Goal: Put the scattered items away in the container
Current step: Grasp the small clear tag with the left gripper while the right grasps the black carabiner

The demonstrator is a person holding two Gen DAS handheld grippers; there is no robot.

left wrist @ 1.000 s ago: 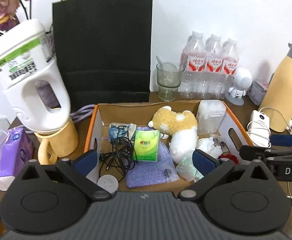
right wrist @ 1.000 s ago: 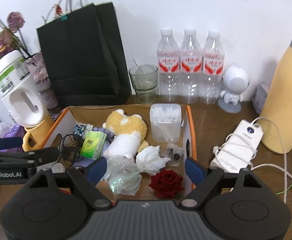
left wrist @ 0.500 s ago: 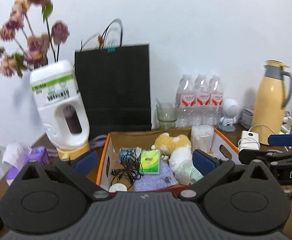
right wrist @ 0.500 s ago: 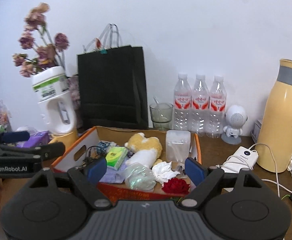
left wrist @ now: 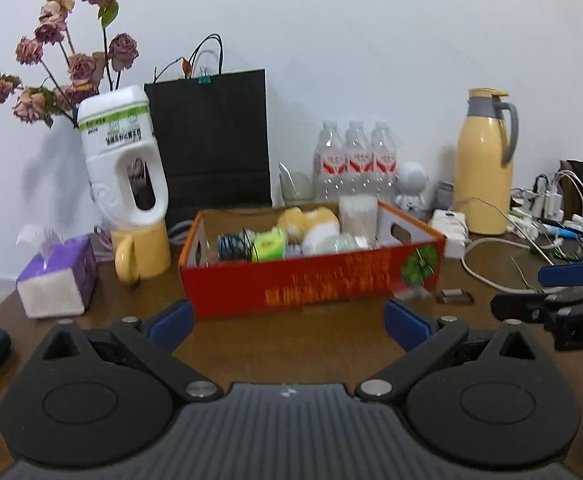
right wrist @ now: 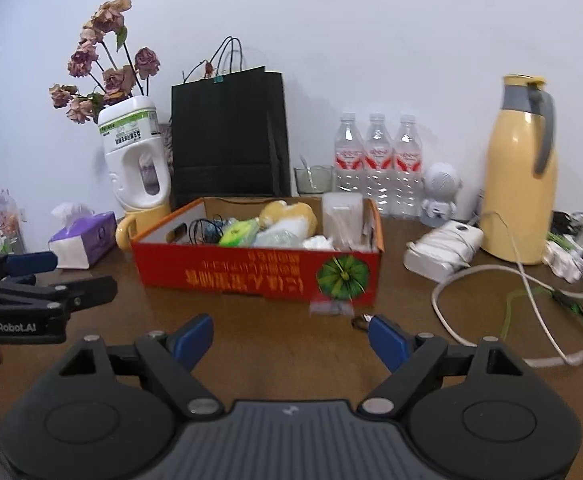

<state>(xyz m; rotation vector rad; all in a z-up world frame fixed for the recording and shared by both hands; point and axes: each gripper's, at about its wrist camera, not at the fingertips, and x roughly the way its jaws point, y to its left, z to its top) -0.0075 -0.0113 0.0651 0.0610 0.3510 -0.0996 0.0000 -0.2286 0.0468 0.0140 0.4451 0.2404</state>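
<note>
Left wrist view: the red cardboard box [left wrist: 311, 280] sits on the worktop [left wrist: 291, 344] at 12 o'clock, filled with the items. Both the left gripper [left wrist: 287, 322] and the right gripper [right wrist: 291, 338] have fingers spread wide, holding nothing.

even, soft indoor light on a pale wall; the dried flowers [left wrist: 63, 60] cast a faint shadow leftward on it; strong fisheye bending with dark corners in both views; motion blur smears the lettering on the red box [left wrist: 311, 284]; mild glare on the yellow flask [right wrist: 519, 184]
</note>
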